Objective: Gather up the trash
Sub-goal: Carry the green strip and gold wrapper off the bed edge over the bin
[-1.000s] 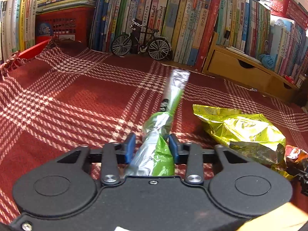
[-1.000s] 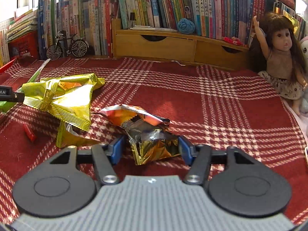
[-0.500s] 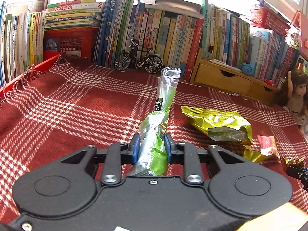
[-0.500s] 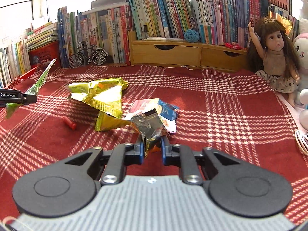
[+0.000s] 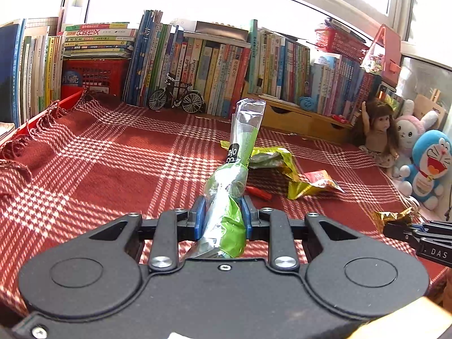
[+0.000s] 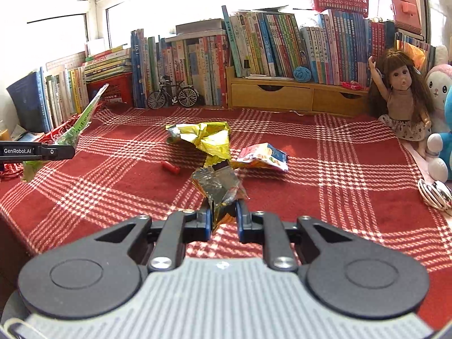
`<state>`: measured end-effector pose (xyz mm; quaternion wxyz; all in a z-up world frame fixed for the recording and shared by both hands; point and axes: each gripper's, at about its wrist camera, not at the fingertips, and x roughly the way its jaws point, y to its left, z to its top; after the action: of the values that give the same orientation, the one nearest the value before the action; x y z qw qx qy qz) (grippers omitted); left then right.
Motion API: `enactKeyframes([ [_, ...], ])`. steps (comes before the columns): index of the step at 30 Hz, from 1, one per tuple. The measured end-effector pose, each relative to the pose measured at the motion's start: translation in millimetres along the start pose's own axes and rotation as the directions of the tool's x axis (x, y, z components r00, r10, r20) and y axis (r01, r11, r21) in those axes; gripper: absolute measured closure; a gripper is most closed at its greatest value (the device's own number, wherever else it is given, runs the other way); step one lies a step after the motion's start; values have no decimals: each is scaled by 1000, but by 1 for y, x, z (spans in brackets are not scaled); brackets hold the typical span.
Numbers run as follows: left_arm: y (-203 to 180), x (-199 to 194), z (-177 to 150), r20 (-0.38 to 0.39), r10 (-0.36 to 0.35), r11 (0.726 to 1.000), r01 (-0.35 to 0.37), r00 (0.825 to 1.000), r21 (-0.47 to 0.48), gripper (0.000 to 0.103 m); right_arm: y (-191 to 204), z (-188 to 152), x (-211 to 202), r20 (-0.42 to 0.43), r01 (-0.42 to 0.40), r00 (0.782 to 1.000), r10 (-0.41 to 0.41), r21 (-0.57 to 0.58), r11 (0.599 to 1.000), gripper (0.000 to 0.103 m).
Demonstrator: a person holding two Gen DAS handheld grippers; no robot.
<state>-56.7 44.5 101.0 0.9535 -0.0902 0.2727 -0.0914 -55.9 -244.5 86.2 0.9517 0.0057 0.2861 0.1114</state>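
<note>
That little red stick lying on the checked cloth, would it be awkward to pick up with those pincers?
Probably a bit fiddly. The red stick looks small, lies flat on the soft cloth, and looks rounded, so it may roll away if nudged. It seems stiff, unlike the crumpled yellow wrapper beside it, so it should hold its shape once pinched. It is likely very light.

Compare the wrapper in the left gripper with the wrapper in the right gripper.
The green wrapper is long, narrow and partly clear, sticking far out past the left gripper; the foil wrapper is a short crumpled wad just past the right gripper. The green wrapper carries a black label; the foil wrapper is silver and gold. Both are clamped between blue pads and lifted off the red plaid cloth.
</note>
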Motion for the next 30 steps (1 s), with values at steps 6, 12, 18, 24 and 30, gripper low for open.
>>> enactKeyframes([
  [6, -5, -57, -40, -20, -60, 997, 61, 998, 44, 78, 23, -21, -41, -7, -47, 999, 47, -42, 998, 82],
  [12, 10, -119, -73, -60, -94, 994, 97, 994, 53, 78, 42, -43, -88, -18, -104, 995, 103, -76, 992, 82],
  [18, 25, -160, -100, -128, -91, 989, 105, 988, 108, 78, 55, -67, -120, -71, -150, 987, 142, -113, 982, 81],
  [24, 26, -152, -135, -267, -93, 986, 126, 959, 109, 78, 60, -93, -125, -140, -175, 977, 161, -97, 980, 81],
  [30, 11, -115, -183, -423, -109, 982, 163, 900, 94, 78, 66, -135, -95, -266, -177, 952, 152, -74, 981, 81],
])
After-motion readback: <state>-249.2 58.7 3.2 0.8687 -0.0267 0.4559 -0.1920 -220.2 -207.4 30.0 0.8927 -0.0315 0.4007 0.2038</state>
